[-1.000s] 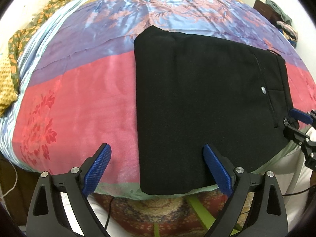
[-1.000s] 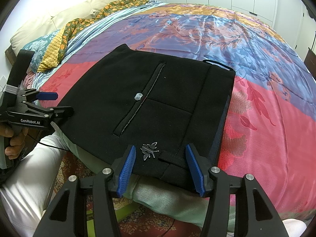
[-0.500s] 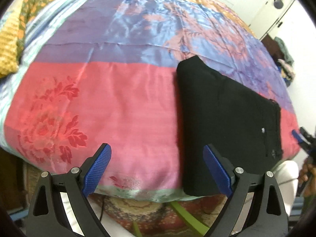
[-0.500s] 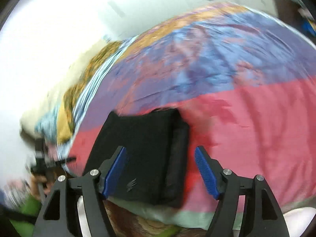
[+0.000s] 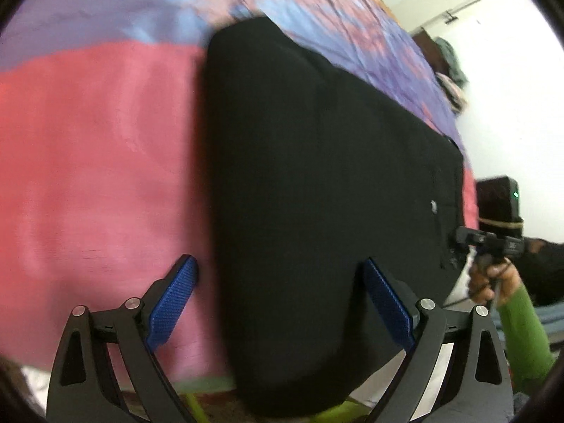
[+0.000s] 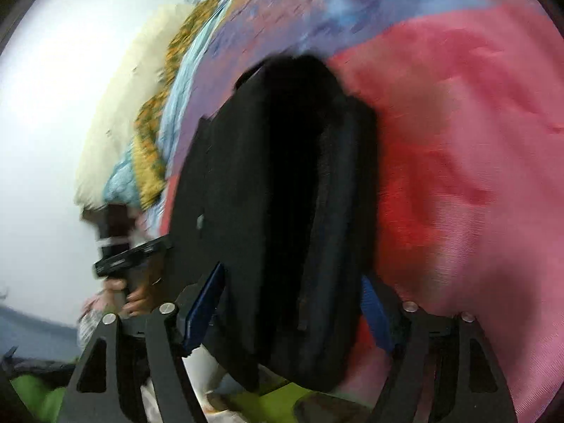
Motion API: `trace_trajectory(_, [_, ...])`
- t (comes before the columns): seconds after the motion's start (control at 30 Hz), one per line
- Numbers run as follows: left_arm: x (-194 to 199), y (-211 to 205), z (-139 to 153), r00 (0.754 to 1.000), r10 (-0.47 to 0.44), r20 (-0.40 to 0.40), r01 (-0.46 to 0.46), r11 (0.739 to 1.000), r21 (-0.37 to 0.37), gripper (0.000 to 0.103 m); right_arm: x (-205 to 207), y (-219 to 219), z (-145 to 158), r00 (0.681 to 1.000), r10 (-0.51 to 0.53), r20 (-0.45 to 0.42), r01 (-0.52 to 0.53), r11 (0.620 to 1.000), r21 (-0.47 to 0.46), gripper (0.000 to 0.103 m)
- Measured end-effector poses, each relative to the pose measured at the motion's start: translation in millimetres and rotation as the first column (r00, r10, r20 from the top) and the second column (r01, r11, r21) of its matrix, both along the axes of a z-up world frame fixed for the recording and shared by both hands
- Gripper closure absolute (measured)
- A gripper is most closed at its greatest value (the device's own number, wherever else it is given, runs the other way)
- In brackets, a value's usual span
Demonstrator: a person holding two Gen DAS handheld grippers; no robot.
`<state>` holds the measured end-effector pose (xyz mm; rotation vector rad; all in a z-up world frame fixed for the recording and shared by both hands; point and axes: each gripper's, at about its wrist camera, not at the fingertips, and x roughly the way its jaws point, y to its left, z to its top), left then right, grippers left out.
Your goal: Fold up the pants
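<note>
The folded black pants (image 5: 317, 183) lie on the bed near its front edge. My left gripper (image 5: 282, 303) is open, its jaws standing on either side of the near left corner of the pants, one pad on the pink sheet. In the right wrist view the pants (image 6: 275, 204) show edge-on as a thick folded stack. My right gripper (image 6: 292, 303) is open with its blue pads either side of the stack's near end. The right gripper also shows in the left wrist view (image 5: 458, 238) at the pants' right edge. Both views are blurred.
The bed has a pink, purple and blue floral sheet (image 5: 88, 141). Pillows and a yellow patterned cloth (image 6: 155, 134) lie at its head. A dark cabinet with clothes (image 5: 447, 56) stands by the far wall. A patterned rug lies under the bed's front edge.
Both grippers have moved in close to the pants. Their open jaws now straddle the two near ends of the folded stack. Both views have tilted.
</note>
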<state>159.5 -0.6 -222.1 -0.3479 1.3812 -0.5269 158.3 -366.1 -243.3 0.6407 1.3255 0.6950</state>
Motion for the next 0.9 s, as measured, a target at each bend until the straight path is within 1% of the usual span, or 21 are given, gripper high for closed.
trace_trajectory(0.03, [1.0, -5.8, -2.7, 1.000, -0.001, -0.001, 0.001, 1.000, -0.013, 0.008, 3.3, 6.9, -1.3, 1.000, 0.031, -0.001, -0.031, 0.999, -0.010, 0.022])
trace_trajectory(0.07, [2.2, -11.6, -3.3, 1.000, 0.007, -0.001, -0.007, 1.000, -0.012, 0.012, 6.4, 12.7, -3.2, 0.999, 0.050, -0.003, -0.050, 0.998, -0.028, 0.022])
trace_trajectory(0.1, [3.1, -15.7, -1.4, 1.000, 0.020, 0.003, -0.020, 1.000, 0.005, 0.019, 7.3, 15.5, -3.1, 0.998, 0.056, 0.000, -0.056, 0.997, -0.046, 0.027])
trace_trajectory(0.13, [2.7, -19.7, 4.5, 0.999, 0.034, 0.013, -0.035, 0.999, 0.040, 0.035, 8.0, 20.8, -0.6, 0.998, 0.067, 0.013, -0.066, 0.995, -0.071, 0.036])
trace_trajectory(0.17, [1.6, -20.9, 10.5, 0.999, 0.035, 0.027, -0.037, 0.997, 0.066, 0.053, 7.0, 23.3, 4.8, 0.997, 0.074, 0.029, -0.071, 0.994, -0.082, 0.040])
trace_trajectory(0.23, [-0.8, -24.8, 32.2, 0.997, 0.003, 0.083, -0.012, 0.995, 0.099, 0.067, 3.2, 27.5, 20.4, 0.993, 0.077, 0.085, -0.070, 0.994, -0.086, 0.057])
trace_trajectory(0.27, [0.9, -25.1, 39.5, 0.995, -0.004, 0.099, -0.006, 0.995, 0.101, 0.070, 2.3, 28.4, 27.0, 0.992, 0.073, 0.105, -0.065, 0.995, -0.077, 0.060])
trace_trajectory(0.33, [8.2, -25.8, 67.0, 0.989, -0.007, 0.148, -0.004, 0.997, 0.076, 0.072, 0.8, 30.9, 43.5, 0.987, 0.070, 0.143, -0.062, 0.996, -0.058, 0.065])
trace_trajectory(0.43, [31.9, -24.4, 98.7, 0.978, 0.005, 0.209, -0.016, 0.999, 0.052, 0.072, 15.4, 33.6, 75.7, 0.975, 0.063, 0.215, -0.058, 0.998, -0.028, 0.067])
trace_trajectory(0.5, [57.0, -25.8, 118.1, 0.965, 0.005, 0.264, -0.019, 0.999, 0.050, 0.072, 41.0, 32.1, 98.6, 0.961, 0.047, 0.272, -0.043, 0.999, -0.020, 0.067])
trace_trajectory(0.57, [86.3, -27.9, 137.2, 0.946, 0.014, 0.324, -0.030, 0.999, 0.045, 0.072, 67.2, 29.6, 115.8, 0.945, 0.033, 0.326, -0.028, 0.999, -0.023, 0.067])
trace_trajectory(0.63, [114.8, -32.5, 149.3, 0.929, 0.024, 0.370, -0.042, 0.998, 0.041, 0.072, 101.2, 18.3, 132.0, 0.930, 0.002, 0.367, -0.003, 1.000, 0.002, 0.067])
trace_trajectory(0.7, [139.9, -44.6, 145.0, 0.919, 0.020, 0.394, -0.049, 0.997, 0.063, 0.068, 131.3, 7.1, 134.9, 0.921, -0.022, 0.388, 0.021, 1.000, 0.007, 0.064])
trace_trajectory(0.73, [150.0, -48.8, 137.0, 0.918, 0.013, 0.398, -0.054, 0.994, 0.094, 0.055, 148.7, -2.2, 127.7, 0.926, -0.039, 0.377, 0.038, 0.999, 0.009, 0.061])
trace_trajectory(0.77, [163.8, -57.6, 119.4, 0.921, 0.006, 0.390, -0.069, 0.987, 0.147, 0.032, 158.3, -7.9, 121.3, 0.929, -0.054, 0.366, 0.060, 0.998, -0.007, 0.057])
trace_trajectory(0.8, [174.8, -64.3, 97.1, 0.927, 0.007, 0.376, -0.099, 0.969, 0.225, 0.023, 174.5, -20.4, 102.3, 0.937, -0.093, 0.338, 0.126, 0.989, -0.077, 0.046])
trace_trajectory(0.83, [180.0, -65.7, 79.2, 0.932, 0.005, 0.363, -0.118, 0.950, 0.290, 0.024, 183.4, -30.1, 85.8, 0.944, -0.131, 0.303, 0.182, 0.972, -0.148, 0.040])
trace_trajectory(0.87, [183.3, -68.7, 55.7, 0.942, -0.013, 0.334, -0.120, 0.919, 0.375, 0.037, 192.3, -43.2, 62.2, 0.952, -0.190, 0.240, 0.251, 0.933, -0.256, 0.040])
trace_trajectory(0.9, [183.6, -67.6, 41.4, 0.953, -0.025, 0.301, -0.112, 0.896, 0.429, 0.044, 195.2, -54.3, 47.1, 0.952, -0.231, 0.200, 0.288, 0.895, -0.340, 0.040])
